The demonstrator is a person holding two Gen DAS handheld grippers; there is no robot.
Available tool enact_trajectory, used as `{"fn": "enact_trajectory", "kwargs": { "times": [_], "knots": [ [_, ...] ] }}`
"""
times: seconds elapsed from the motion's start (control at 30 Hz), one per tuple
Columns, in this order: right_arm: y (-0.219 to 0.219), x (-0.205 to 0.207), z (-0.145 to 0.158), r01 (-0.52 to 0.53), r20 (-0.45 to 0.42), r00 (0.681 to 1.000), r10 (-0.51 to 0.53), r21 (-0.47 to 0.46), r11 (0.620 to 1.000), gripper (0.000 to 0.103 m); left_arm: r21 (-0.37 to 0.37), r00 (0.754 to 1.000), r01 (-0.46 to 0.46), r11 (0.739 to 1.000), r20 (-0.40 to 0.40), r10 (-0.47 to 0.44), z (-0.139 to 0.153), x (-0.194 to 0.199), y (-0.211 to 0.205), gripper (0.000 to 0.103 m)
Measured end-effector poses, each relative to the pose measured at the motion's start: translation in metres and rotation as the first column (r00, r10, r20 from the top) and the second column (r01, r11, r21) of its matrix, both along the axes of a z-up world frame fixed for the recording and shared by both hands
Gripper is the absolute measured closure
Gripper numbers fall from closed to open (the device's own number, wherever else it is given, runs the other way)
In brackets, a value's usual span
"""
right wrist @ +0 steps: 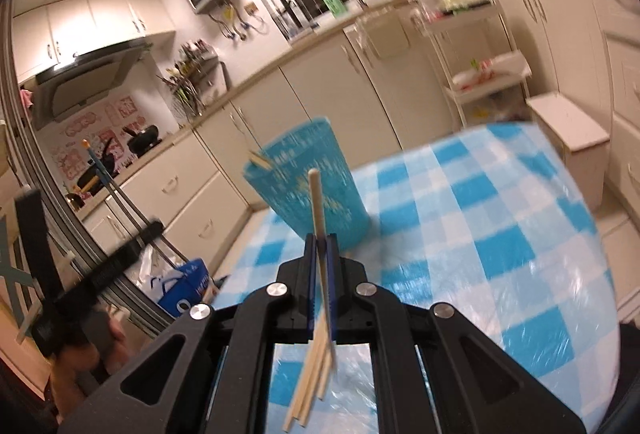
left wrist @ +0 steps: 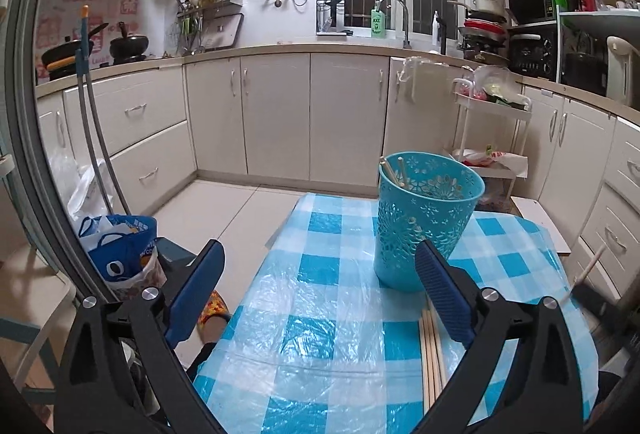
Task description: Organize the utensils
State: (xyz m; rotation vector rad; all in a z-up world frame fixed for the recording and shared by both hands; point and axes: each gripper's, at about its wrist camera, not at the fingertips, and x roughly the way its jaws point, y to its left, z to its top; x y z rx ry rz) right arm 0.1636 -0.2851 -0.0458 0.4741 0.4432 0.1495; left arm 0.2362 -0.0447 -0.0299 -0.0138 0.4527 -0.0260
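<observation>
A turquoise perforated utensil holder [left wrist: 424, 218] stands on the blue-checked table [left wrist: 320, 274], with chopsticks [left wrist: 394, 173] leaning inside it. My left gripper [left wrist: 320, 254] is open and empty, its right finger [left wrist: 440, 286] close beside the holder's base. Several loose wooden chopsticks [left wrist: 432, 354] lie on the table under that finger. In the right wrist view, my right gripper [right wrist: 320, 238] is shut on a wooden chopstick [right wrist: 316, 201] that points up toward the holder [right wrist: 308, 177], held above the table. More chopsticks [right wrist: 312, 382] lie below the gripper. The right gripper's chopstick tip shows at the left view's right edge [left wrist: 588, 266].
A blue shopping bag [left wrist: 120, 254] and mop handles [left wrist: 96, 121] stand on the floor left of the table. A white trolley [left wrist: 492, 137] with bags stands behind the holder. Kitchen cabinets [left wrist: 280, 113] line the back. A white stool [right wrist: 568, 129] is beyond the table's far edge.
</observation>
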Motion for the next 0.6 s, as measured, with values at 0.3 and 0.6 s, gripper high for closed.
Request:
{"fn": "enact_trajectory", "kwargs": {
  "times": [0.3,0.6],
  "knots": [
    [0.014,0.013,0.033,-0.010,0.051,0.999,0.011,-0.020,1.000,0.097,-0.060,0.999,-0.013,0.998,-0.034,0.011,-0.001,0.003,0.019,0.010],
    [0.025,0.024,0.070,-0.024,0.118,0.992,0.033,-0.076,0.997,0.098,-0.073,0.999,-0.033,0.997,-0.021,0.032,0.004,0.002,0.027,0.010]
  ]
}}
